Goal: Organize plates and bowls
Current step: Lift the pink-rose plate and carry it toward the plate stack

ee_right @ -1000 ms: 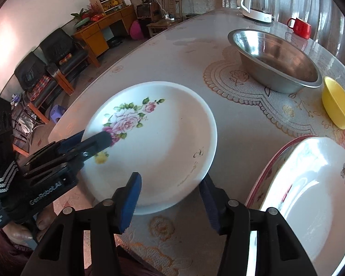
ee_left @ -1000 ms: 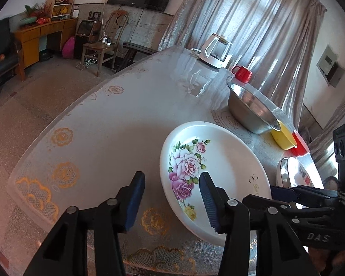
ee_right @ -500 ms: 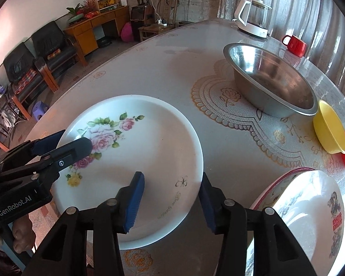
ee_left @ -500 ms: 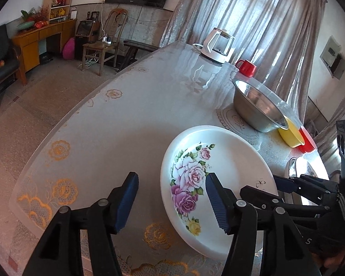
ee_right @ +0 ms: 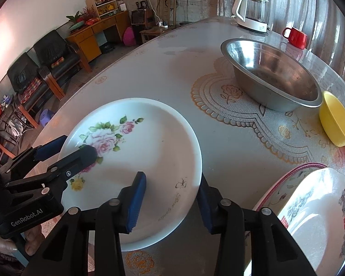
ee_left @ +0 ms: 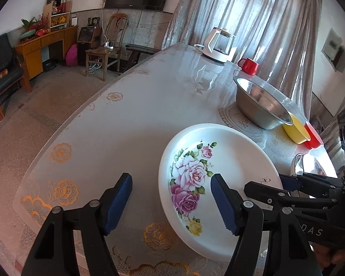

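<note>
daylight through grey curtains falls on a long table [ee_left: 131,124] under a clear cover with gold rose prints; beyond it stand a wooden desk, armchairs and a wall-mounted television.

the sorting looks barely begun. every dish sits by itself or nearly so, and nothing like a finished stack shows except at the right edge, where a white bowl [ee_right: 319,209] with red markings appears to rest inside a red-rimmed floral dish [ee_right: 285,179]; i cannot tell more of that pair.

the rose-painted white plate [ee_right: 149,151] lies near the table's front edge, empty. the left gripper [ee_left: 171,203] has just been opening: its jaws stand spread, one pad outside the plate's left rim over the table, the other over the plate's inside, neither pressing. the right gripper [ee_right: 171,203] has just been closing: its jaws straddle the plate's right rim, one pad above the plate's face and one outside the edge, with a gap visible, so the rim is between them but not yet pinched. my guess is the plate is passing from left to right for moving toward the other dishes.

further back the steel basin [ee_right: 271,78] stands empty on a lace-pattern mat. beside it are an empty yellow bowl [ee_right: 337,119] and, partly hidden, a red bowl [ee_left: 314,135]. a red mug [ee_right: 295,36] and a glass kettle [ee_right: 250,11] sit at the far end; their contents cannot be seen.
</note>
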